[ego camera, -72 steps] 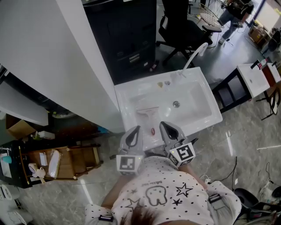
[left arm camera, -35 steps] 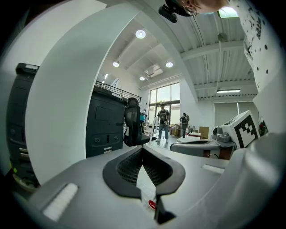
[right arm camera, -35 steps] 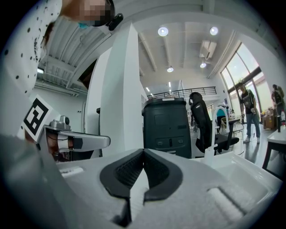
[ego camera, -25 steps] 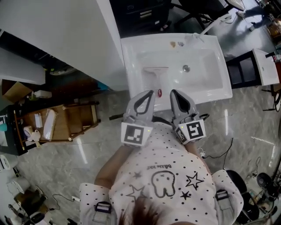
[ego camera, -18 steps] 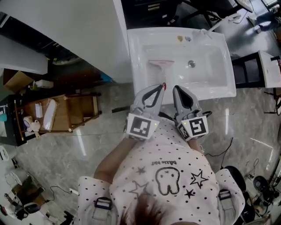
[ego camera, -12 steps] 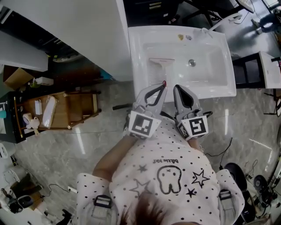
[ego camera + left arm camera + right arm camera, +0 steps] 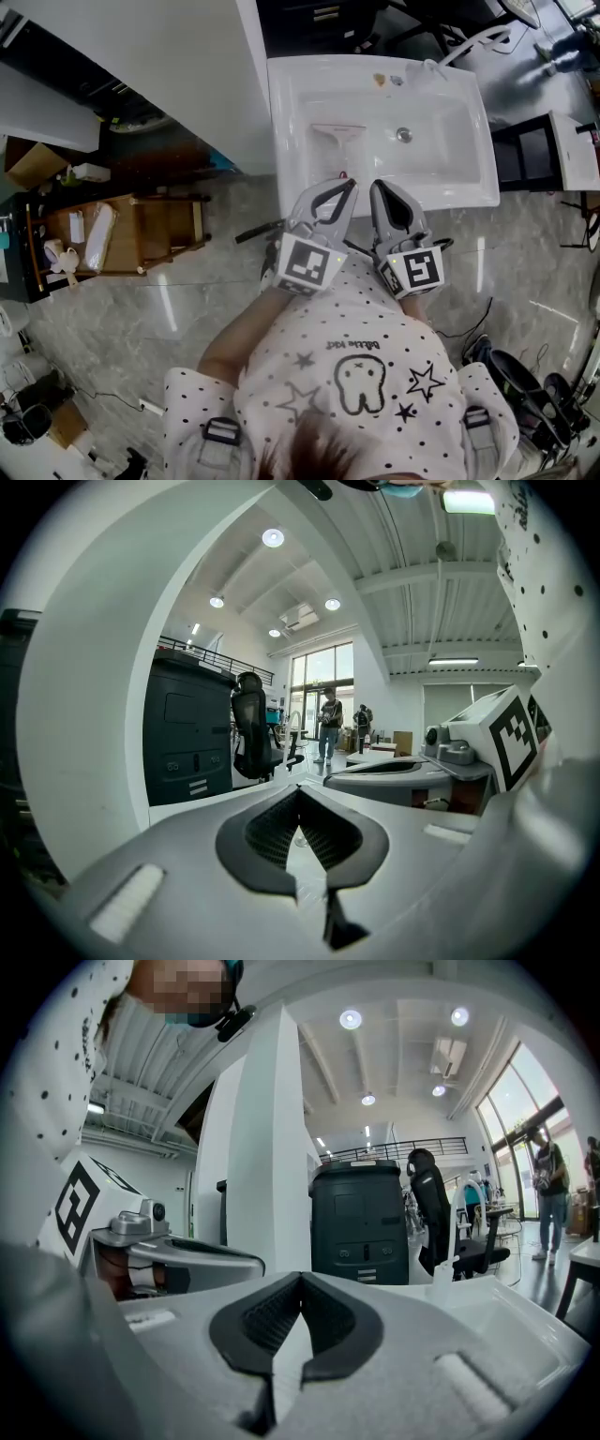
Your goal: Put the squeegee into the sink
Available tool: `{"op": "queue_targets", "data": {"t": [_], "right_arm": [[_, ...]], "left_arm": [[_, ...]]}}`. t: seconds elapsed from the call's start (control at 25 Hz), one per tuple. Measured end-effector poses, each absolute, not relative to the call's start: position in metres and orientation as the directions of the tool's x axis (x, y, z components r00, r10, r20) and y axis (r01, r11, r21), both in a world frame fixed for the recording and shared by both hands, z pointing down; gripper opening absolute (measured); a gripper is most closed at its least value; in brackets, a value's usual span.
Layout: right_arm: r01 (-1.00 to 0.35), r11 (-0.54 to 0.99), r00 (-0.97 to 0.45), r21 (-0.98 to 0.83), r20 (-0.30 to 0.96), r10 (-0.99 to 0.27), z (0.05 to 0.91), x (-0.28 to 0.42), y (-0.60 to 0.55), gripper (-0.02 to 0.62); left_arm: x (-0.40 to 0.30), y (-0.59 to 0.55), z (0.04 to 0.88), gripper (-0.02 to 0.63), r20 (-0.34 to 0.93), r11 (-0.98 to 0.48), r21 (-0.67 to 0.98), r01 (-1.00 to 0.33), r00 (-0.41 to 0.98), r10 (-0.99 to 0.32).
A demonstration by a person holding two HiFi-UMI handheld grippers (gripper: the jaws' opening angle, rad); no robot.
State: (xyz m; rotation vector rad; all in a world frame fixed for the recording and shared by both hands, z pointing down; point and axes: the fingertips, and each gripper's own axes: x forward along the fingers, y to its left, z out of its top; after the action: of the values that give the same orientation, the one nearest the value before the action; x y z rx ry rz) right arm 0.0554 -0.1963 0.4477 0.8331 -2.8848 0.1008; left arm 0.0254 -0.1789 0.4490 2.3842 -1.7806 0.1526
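Note:
The pale squeegee (image 7: 338, 134) lies in the left part of the white sink (image 7: 473, 183), blade toward the back. Its handle runs toward me and ends in a red tip (image 7: 343, 175) at the front rim. Both grippers hover side by side just short of that rim, pointing at the sink. My left gripper (image 7: 350, 184) is shut and empty, its tip close under the red handle end, apart from it. In the left gripper view its pads (image 7: 300, 794) meet with nothing between them. My right gripper (image 7: 378, 186) is shut and empty too, its jaws (image 7: 302, 1279) closed in its own view.
A faucet (image 7: 427, 66) stands at the sink's back right, with the drain (image 7: 404, 135) in the basin. A white partition (image 7: 141, 75) runs along the left, a wooden cart (image 7: 141, 234) below it. A small white table (image 7: 574, 150) is at the right. Cables lie on the floor.
My left gripper has swung right, toward the right gripper, so its tip now sits under the squeegee's red end. The squeegee stays in the sink. The right gripper holds still.

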Motion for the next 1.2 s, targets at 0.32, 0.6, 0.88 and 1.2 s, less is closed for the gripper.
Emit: {"op": "queue_targets", "data": {"t": [0.32,0.6,0.88,1.2], "right_arm": [[-0.518,0.855,-0.851,-0.036,0.129,-0.510,0.453,0.063,-0.204,-0.005],[-0.506,0.861,-0.857,-0.041,0.133,-0.497,0.451,0.059,-0.205,-0.003],[-0.502,0.862,-0.860,-0.065,0.144,-0.490,0.446,0.050,-0.203,-0.003],[-0.512,0.856,-0.853,-0.074,0.159,-0.497,0.449,0.045,-0.202,-0.003]], "left_arm": [[0.029,-0.182,0.454,-0.005,0.182,-0.253,0.059,-0.966,0.259,-0.949],[0.027,-0.183,0.452,-0.005,0.191,-0.252,0.067,-0.965,0.260,-0.946],[0.039,-0.186,0.451,-0.003,0.214,-0.327,0.056,-0.944,0.331,-0.919],[0.031,-0.186,0.456,-0.005,0.216,-0.324,0.073,-0.943,0.332,-0.918]]}}
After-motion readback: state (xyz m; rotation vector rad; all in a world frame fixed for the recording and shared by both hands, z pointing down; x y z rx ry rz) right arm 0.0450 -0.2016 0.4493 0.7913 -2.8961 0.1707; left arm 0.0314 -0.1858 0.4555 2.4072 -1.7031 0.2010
